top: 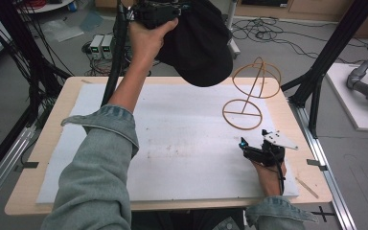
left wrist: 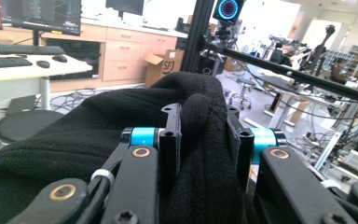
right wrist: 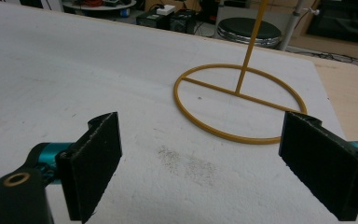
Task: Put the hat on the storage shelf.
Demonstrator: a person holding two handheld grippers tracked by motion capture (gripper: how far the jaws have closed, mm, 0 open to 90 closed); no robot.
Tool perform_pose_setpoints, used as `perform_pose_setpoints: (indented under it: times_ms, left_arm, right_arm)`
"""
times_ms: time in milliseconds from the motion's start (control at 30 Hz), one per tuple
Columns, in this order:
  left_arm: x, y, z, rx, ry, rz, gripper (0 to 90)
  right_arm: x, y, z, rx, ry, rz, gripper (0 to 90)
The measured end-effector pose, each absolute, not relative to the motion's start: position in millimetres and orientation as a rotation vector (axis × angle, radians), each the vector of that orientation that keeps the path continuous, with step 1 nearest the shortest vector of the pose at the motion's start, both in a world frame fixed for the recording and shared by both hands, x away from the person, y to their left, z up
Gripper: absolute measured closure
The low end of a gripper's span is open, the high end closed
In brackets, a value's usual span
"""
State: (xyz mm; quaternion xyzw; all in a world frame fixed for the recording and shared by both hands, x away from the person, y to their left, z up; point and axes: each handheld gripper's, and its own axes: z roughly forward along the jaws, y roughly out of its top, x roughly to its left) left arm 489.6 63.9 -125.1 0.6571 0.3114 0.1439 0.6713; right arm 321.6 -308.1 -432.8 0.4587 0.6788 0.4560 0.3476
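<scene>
Cap (top: 199, 40) hung raised above the bench's (top: 48, 143) far edge, its black fabric clamped in my left gripper (left wrist: 204, 140), apparently for hanging on the wire stand (top: 251, 93). My right gripper (right wrist: 200, 168) rested nearby, jaws apart, empty, facing the stand's base ring.

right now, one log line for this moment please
left gripper: shut on black cap, raised | right gripper: open, near wire stand | stand: bare

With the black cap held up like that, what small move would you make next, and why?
Probably carry the left tongs, shut on the black cap, rightward and down toward the wire stand's top loop; the cap hangs just left of it.
</scene>
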Motion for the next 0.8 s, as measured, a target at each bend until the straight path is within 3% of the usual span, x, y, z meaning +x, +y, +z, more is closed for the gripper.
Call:
perform_pose_setpoints:
  times_ms: [800]
  left_arm:
    - [506, -4, -129, 1.478, 0.61, 0.199, 71.7]
  right_arm:
    - [319, -313, -433, 1.195, 1.755, 1.179, 12.8]
